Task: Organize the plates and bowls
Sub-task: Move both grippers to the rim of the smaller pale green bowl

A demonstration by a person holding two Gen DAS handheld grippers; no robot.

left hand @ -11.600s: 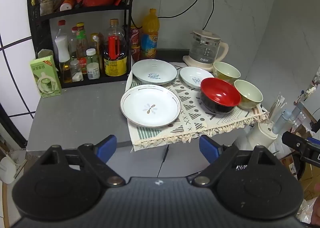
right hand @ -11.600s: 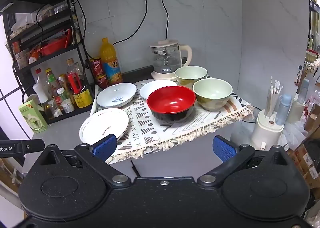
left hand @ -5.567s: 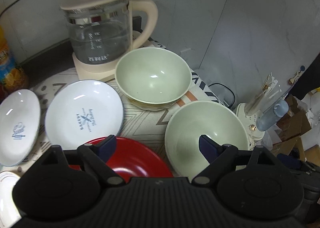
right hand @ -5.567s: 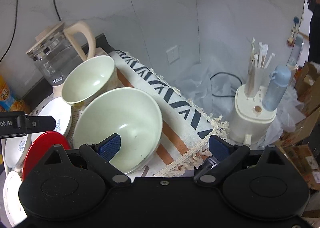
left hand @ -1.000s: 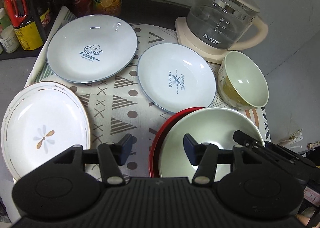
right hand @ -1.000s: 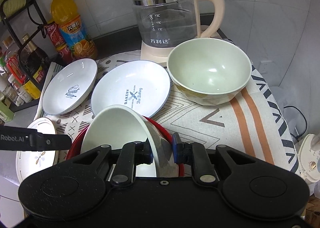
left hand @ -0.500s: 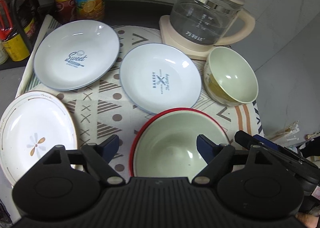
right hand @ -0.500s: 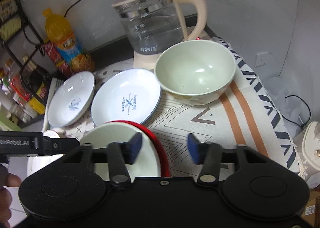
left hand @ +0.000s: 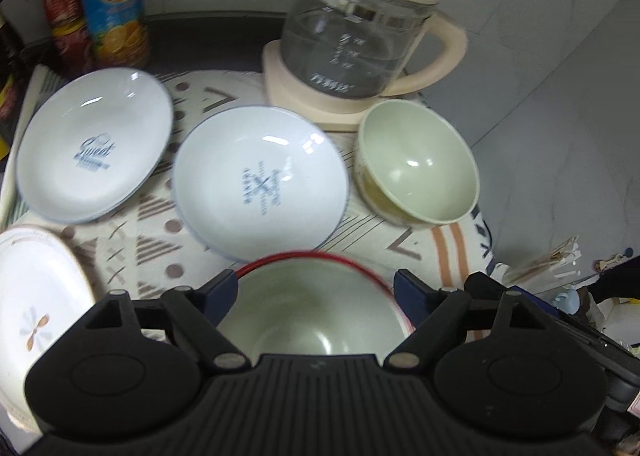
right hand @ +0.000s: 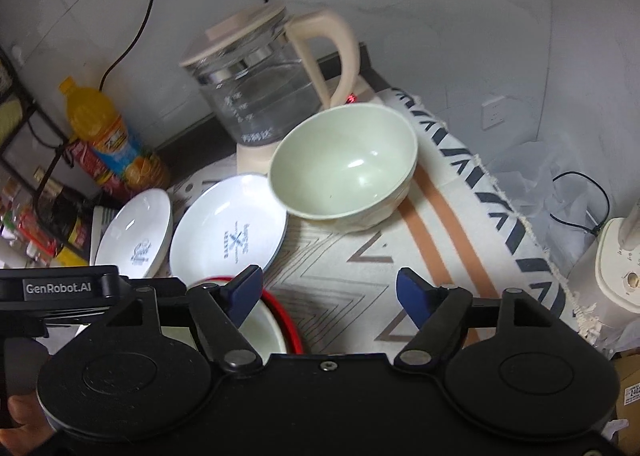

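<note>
A pale green bowl (left hand: 316,308) sits nested inside the red bowl (left hand: 320,256) on the patterned cloth; both also show in the right wrist view, green bowl (right hand: 264,330) inside the red rim (right hand: 290,320). A second green bowl (left hand: 418,168) (right hand: 344,166) stands by the kettle. Three white plates lie to the left: "Bakery" (left hand: 260,188) (right hand: 232,232), "Sweet" (left hand: 94,144) (right hand: 136,240) and a flower plate (left hand: 36,320). My left gripper (left hand: 316,288) is open above the nested bowls. My right gripper (right hand: 330,288) is open and empty to their right.
A glass kettle (left hand: 352,40) (right hand: 264,84) stands at the back on its base. An orange drink bottle (left hand: 114,4) and cans stand at the back left. The cloth's fringed edge (right hand: 532,232) drops off to the right, with a white holder (right hand: 618,264) below.
My right gripper let go of the green bowl inside the red bowl, opened wide and drew back to the right. My left gripper opened and moved forward over the nested bowls.
</note>
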